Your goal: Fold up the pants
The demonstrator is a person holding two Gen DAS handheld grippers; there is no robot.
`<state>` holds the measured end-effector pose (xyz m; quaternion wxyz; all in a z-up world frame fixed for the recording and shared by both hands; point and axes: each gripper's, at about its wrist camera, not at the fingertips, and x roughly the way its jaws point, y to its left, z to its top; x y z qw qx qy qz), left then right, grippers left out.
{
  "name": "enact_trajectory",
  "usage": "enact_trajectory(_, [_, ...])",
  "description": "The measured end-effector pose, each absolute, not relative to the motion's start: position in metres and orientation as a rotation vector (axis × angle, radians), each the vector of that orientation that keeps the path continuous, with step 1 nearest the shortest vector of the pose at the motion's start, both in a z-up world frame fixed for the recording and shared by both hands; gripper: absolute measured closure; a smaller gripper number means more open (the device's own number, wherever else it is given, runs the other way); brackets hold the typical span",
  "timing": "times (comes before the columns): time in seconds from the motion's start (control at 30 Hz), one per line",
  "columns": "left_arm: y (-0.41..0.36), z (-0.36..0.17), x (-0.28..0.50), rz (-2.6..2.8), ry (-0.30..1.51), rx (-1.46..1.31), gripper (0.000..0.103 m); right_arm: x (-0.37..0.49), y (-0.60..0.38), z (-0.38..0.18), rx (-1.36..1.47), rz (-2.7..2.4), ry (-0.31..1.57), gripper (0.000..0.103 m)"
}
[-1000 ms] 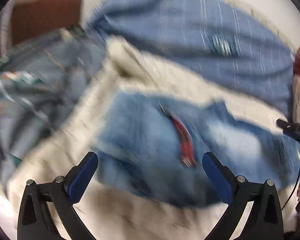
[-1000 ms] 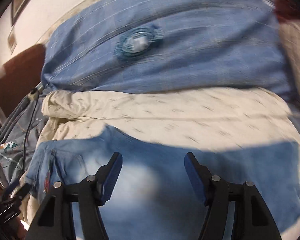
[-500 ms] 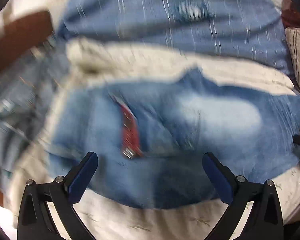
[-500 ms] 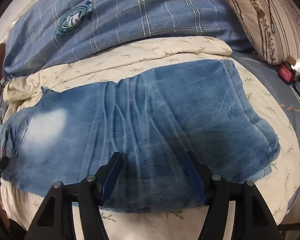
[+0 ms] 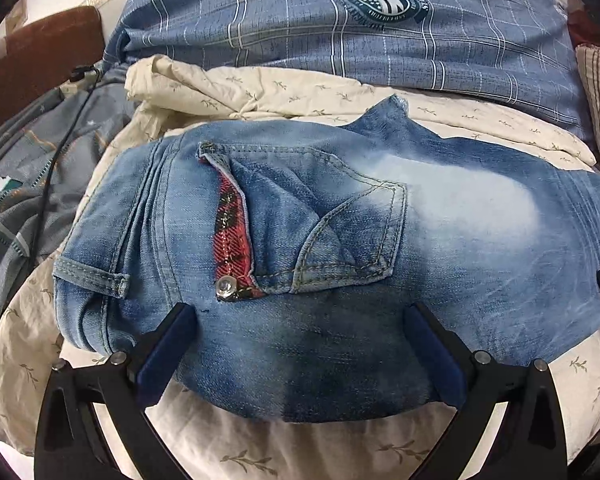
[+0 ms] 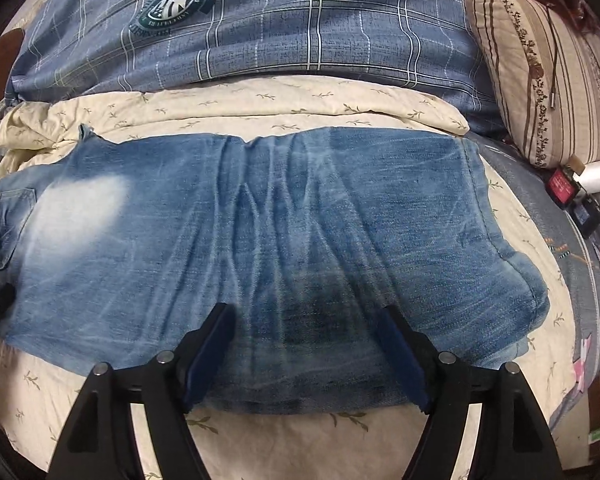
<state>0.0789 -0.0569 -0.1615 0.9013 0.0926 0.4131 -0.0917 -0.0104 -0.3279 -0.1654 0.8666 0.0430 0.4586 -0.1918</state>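
Both tongs, left (image 5: 300,340) and right (image 6: 306,342), apart, the right freshly widened, over folded jeans (image 6: 260,232).

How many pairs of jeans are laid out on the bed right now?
1. The jeans lie flat across the cream sheet, below the blue plaid quilt; their pocket end shows in the left wrist view. Others could be hidden outside both views.
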Motion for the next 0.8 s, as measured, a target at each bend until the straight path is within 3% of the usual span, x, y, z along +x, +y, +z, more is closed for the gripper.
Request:
enact_trajectory(0.67, [-0.064, -0.159, 0.067, -0.108, 0.825, 0.208, 0.000, -0.041, -0.329, -0.163, 0.154, -0.333, 0.968, 0.023])
enact_trajectory(0.8, [-0.061, -0.154, 0.069, -0.117, 0.842, 0.196, 0.000, -0.049, -0.353, -0.147, 0.317, -0.250, 0.934, 0.022])
